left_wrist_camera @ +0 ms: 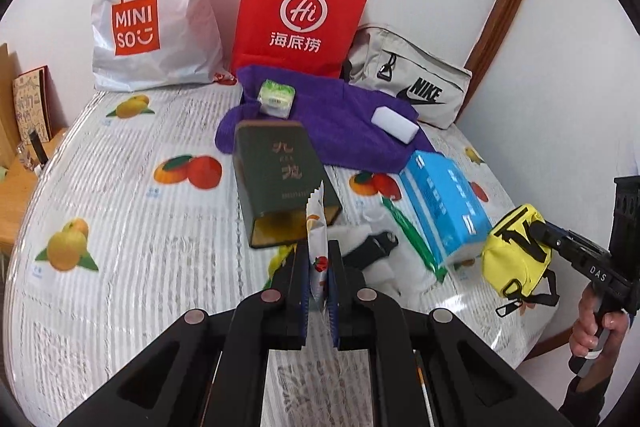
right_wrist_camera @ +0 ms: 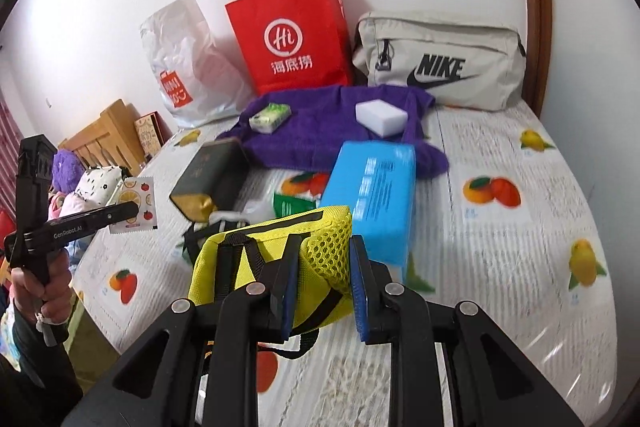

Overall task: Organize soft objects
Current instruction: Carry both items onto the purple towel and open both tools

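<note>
At the bottom centre of the left wrist view, the left gripper (left_wrist_camera: 319,269) has its jaws pressed together on a thin snack sachet (left_wrist_camera: 316,227), which stands on edge between the pads, its long axis running up the frame and its zigzag-cut end pointing toward the top. The sachet is white with small fruit prints; in the right wrist view it shows flat-on at the left edge, held clear of the table.

At the bottom centre of the right wrist view, the right gripper (right_wrist_camera: 324,279) pinches a yellow pouch (right_wrist_camera: 276,259) by its mesh-faced end. The pouch is bright yellow with black straps and trim; its long axis runs from the jaws toward the left of the frame, and it hangs above the tablecloth (right_wrist_camera: 520,267), which is printed with oranges and lemons.

Beyond the grippers, in the middle of the frame, a dark green tin (left_wrist_camera: 280,179) lies on its side with its open, gold-lined mouth toward the camera; I cannot tell whether anything is inside. Just right of it lies a blue tissue pack (left_wrist_camera: 444,203).

Farther back, a purple towel (left_wrist_camera: 340,131) carries a small green packet (left_wrist_camera: 276,97) and a white sponge block (left_wrist_camera: 394,121).

Against the wall at the top stand a white plastic bag (left_wrist_camera: 156,15), a red paper bag (left_wrist_camera: 300,15) upright with white handles, and a beige waist bag (left_wrist_camera: 408,75) zipped shut; their contents are hidden.
</note>
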`<state>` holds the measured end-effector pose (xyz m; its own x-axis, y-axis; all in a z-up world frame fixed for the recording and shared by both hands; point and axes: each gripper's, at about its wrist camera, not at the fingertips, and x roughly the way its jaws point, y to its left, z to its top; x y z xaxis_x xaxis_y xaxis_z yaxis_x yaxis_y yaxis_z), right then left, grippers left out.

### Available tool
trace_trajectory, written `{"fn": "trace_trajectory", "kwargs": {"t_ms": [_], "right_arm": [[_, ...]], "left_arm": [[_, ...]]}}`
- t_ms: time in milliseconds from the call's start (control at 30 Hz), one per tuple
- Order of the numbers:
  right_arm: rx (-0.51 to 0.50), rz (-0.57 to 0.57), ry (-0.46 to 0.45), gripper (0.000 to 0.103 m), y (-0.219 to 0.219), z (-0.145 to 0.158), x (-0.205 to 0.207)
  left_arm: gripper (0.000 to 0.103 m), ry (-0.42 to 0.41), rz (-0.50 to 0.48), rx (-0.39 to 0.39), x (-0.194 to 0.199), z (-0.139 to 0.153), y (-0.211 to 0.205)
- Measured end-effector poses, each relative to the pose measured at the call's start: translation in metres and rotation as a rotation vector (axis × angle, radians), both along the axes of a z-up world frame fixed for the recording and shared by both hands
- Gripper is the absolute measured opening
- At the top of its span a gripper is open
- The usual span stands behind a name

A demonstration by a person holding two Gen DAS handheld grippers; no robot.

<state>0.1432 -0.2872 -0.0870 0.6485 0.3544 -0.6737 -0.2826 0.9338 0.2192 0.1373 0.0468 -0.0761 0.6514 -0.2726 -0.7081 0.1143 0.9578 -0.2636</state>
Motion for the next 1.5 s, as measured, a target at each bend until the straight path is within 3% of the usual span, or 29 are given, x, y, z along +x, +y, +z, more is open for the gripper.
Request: {"fn": "trace_trajectory", "kwargs": {"t_ms": [900, 1100, 1500], "right_arm": [[-0.034, -0.047, 0.0, 0.023, 0.009, 0.017, 0.152], [-0.042, -0.065, 0.012, 0.023, 0.01, 0.011, 0.185], [-0.149, -0.112, 0.081, 0.023, 0.029, -0.026, 0.249]], "left_arm": [[0.008, 0.007, 0.02, -0.005, 0.106, 0.024, 0.004], [0.008, 0.016, 0.02, 0.003, 0.131, 0.021, 0.004], [0.008, 0.074, -0.001, 0.039, 0.197, 0.005, -0.002]]}}
